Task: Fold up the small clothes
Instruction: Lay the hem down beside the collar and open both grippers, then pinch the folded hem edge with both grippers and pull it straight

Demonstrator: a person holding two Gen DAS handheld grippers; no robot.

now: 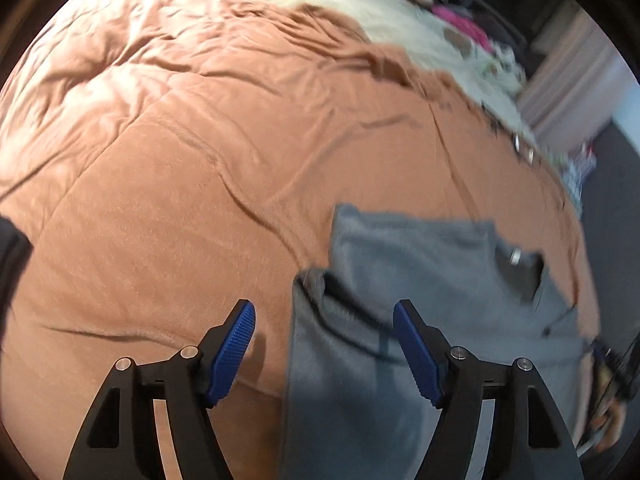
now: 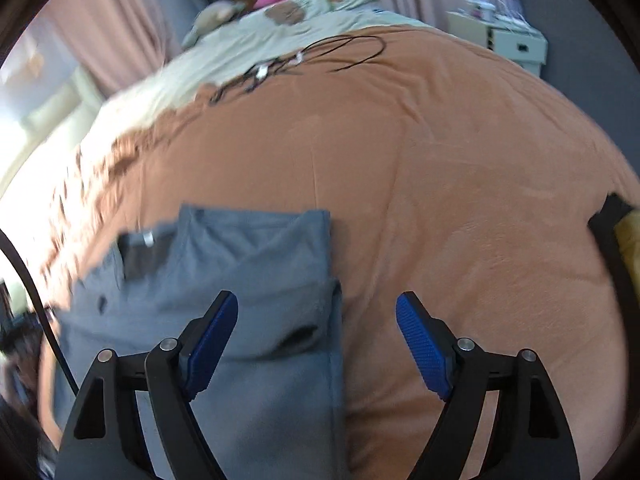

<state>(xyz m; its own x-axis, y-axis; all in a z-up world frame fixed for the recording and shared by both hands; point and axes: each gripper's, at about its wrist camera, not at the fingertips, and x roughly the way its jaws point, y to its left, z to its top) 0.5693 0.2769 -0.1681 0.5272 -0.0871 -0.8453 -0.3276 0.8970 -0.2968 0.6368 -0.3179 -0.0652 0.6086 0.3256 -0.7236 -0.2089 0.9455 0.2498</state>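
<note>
Grey garment (image 1: 420, 280), likely small trousers or shorts with pockets, lies flat on a rust-orange blanket (image 1: 180, 160) covering a bed; in the left wrist view it fills the lower right of the frame, in the right wrist view (image 2: 240, 272) the lower left. It looks doubled lengthwise already, one long straight edge running down the frame, a dark pocket opening showing near the fold. Left gripper (image 1: 324, 344) stands with jaws wide apart, nothing between the blue pads; the garment's long edge lies just under the gap, the right-hand pad over cloth, the left-hand pad over bare blanket. Right gripper (image 2: 316, 340) likewise spread wide and empty, straddling the opposite long edge. Judgement: both tools sit opened above the two sides, placed so each can pinch an edge for the next fold, probably end over end. Black cables (image 2: 304, 60) lie on the blanket in the upper middle of the right view, well apart from the work. Motion blur throughout; fabric detail uncertain.
</note>
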